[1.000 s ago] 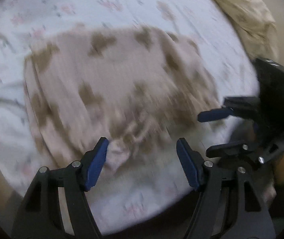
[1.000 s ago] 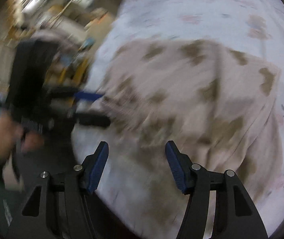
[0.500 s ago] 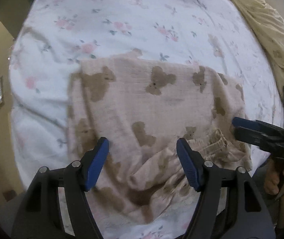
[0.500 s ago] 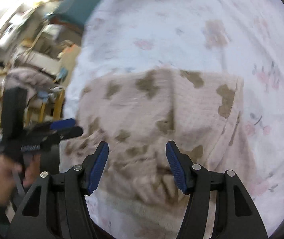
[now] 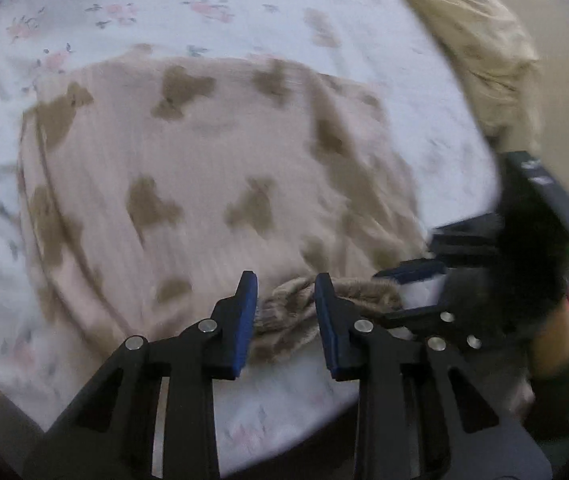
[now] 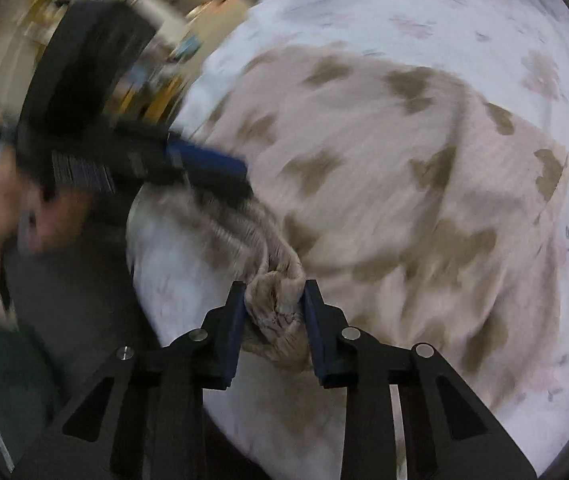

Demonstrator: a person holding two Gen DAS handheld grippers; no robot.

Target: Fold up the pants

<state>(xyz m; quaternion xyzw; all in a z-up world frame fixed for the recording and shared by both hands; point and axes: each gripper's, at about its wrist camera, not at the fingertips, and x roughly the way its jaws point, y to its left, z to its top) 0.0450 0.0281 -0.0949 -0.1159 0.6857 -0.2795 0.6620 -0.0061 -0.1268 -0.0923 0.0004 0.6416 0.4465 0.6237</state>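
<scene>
The right gripper [image 6: 272, 312] is pinched down on a bunched wad of the waistband [image 6: 276, 304], so that one's clearly got fabric. The left gripper [image 5: 286, 312] has its fingers narrowed around the same gathered elastic edge, cloth sitting between them, but there's a gap showing and it's blurry, so whether it's actually clamped can't be told. The pants [image 5: 204, 176], pale pink with brown bear shapes, lie spread on the floral bedsheet [image 5: 204, 4], waistband at the near edge and the rest running away to the far side; a beige blanket [image 5: 472, 32] sits at the far right. Looks like the grab-the-waist step, with the fold itself not made yet. Next move probably calls for both ends lifting evenly and carrying the near edge toward the far one without the cloth slipping. No readable writing or brand anywhere; too smeared.
</scene>
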